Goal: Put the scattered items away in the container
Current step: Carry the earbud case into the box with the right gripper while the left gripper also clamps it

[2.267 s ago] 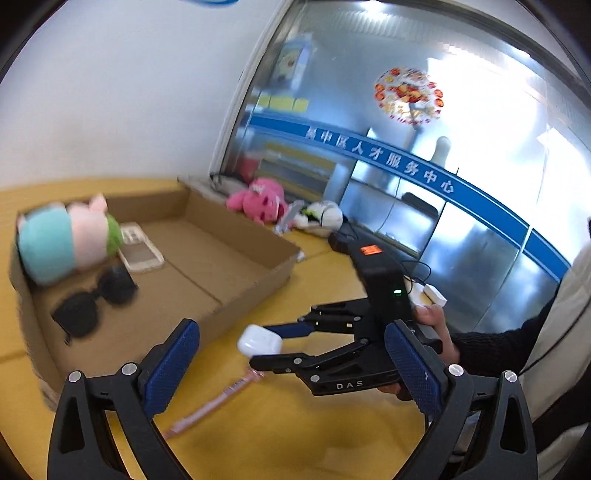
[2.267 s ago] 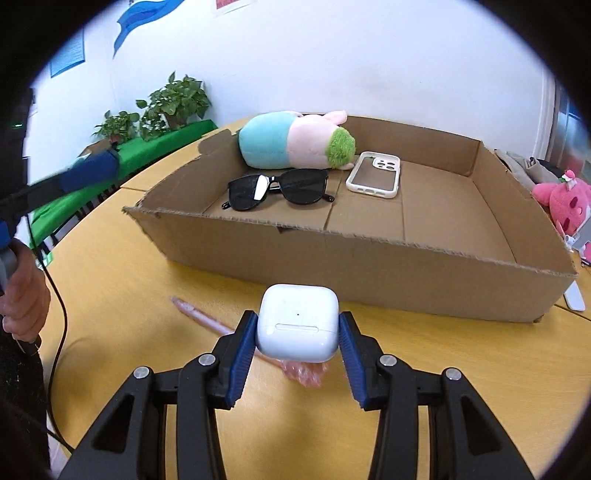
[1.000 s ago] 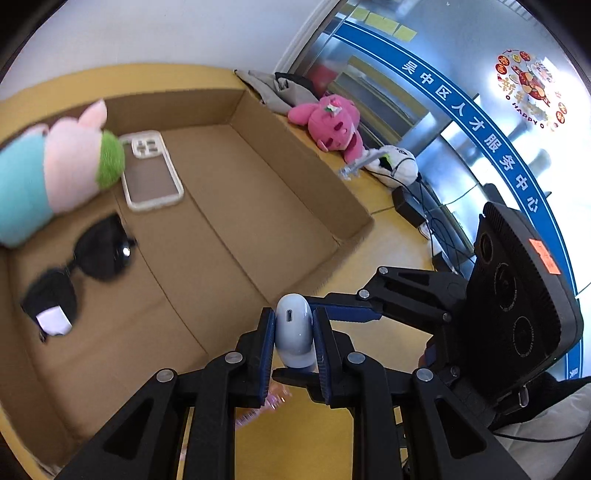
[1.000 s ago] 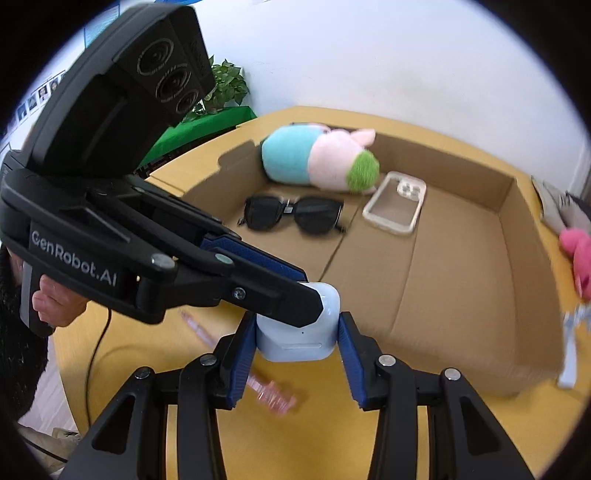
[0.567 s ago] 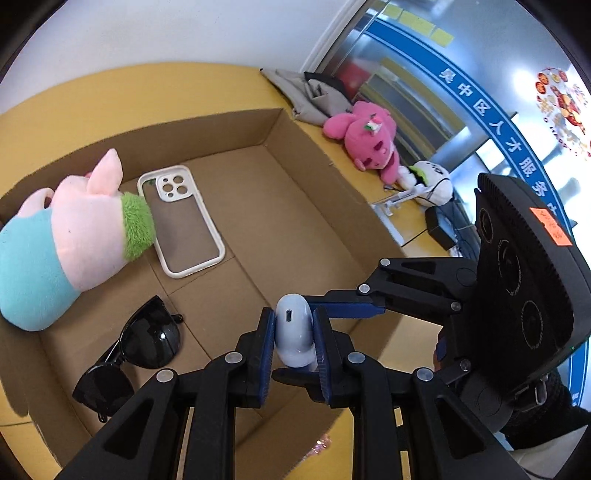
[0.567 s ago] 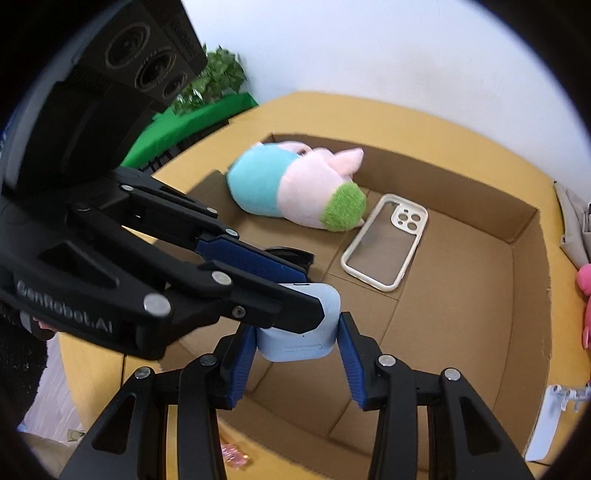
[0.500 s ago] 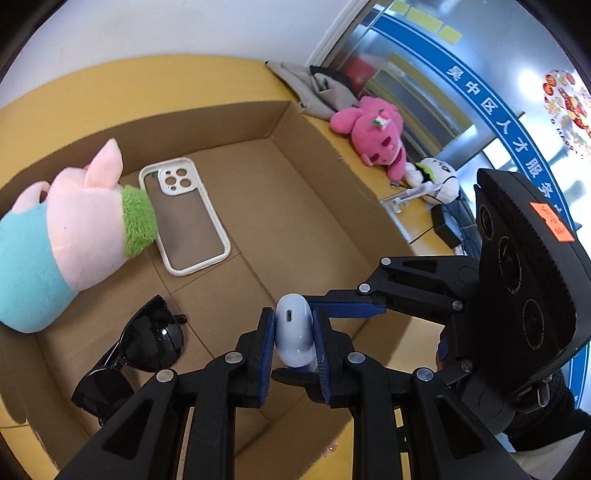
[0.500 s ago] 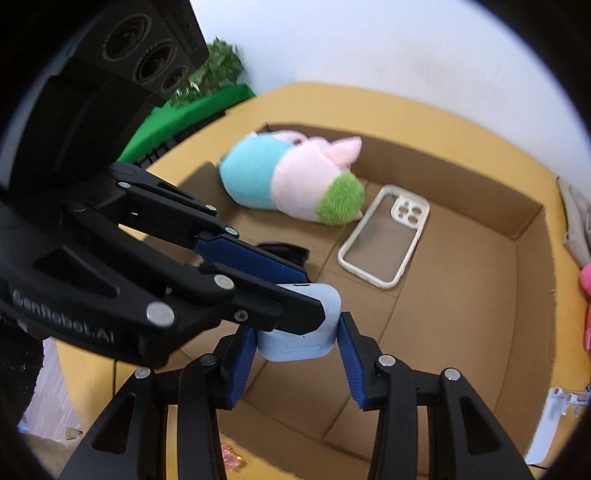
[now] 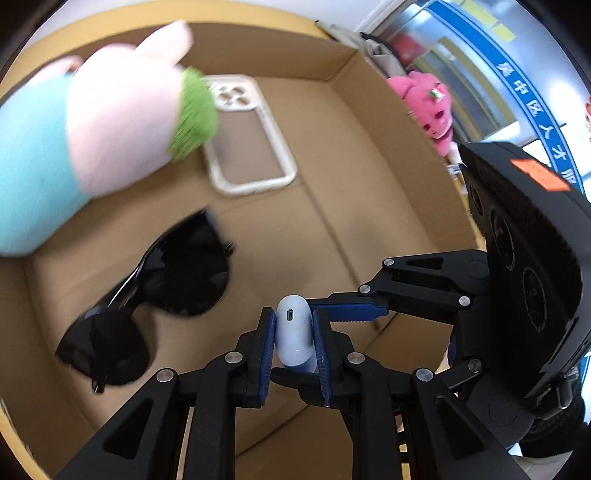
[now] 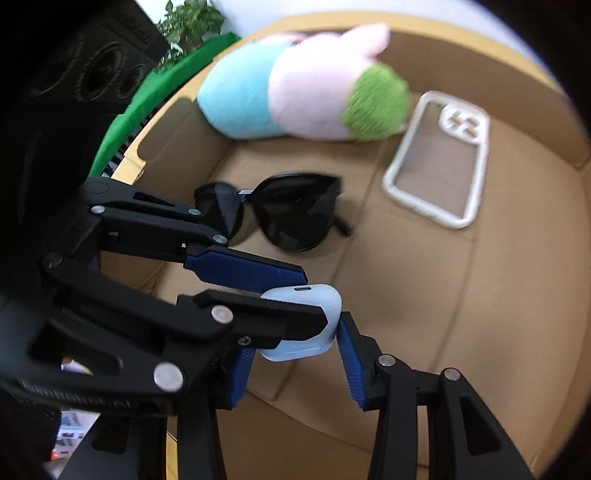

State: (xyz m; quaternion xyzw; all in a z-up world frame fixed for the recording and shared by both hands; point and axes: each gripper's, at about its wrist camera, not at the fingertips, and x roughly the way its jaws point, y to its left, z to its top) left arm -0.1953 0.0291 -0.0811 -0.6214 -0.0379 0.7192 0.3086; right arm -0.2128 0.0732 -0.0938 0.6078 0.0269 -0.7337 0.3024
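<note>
A white earbud case is held low over the floor of the cardboard box, near its front wall. My left gripper is shut on it across its thin sides. My right gripper has its jaws around the same case; its right pad stands slightly off the case. Inside the box lie black sunglasses, a clear phone case and a pink, blue and green plush.
A pink plush toy lies on the yellow table beyond the box's right wall. A green cloth and a potted plant are past the box's left end. The box floor right of the sunglasses is bare cardboard.
Both grippers have carried the earbud case from the table over the front wall and down into the box, close to the sunglasses. The right gripper's jaws have eased apart slightly.
</note>
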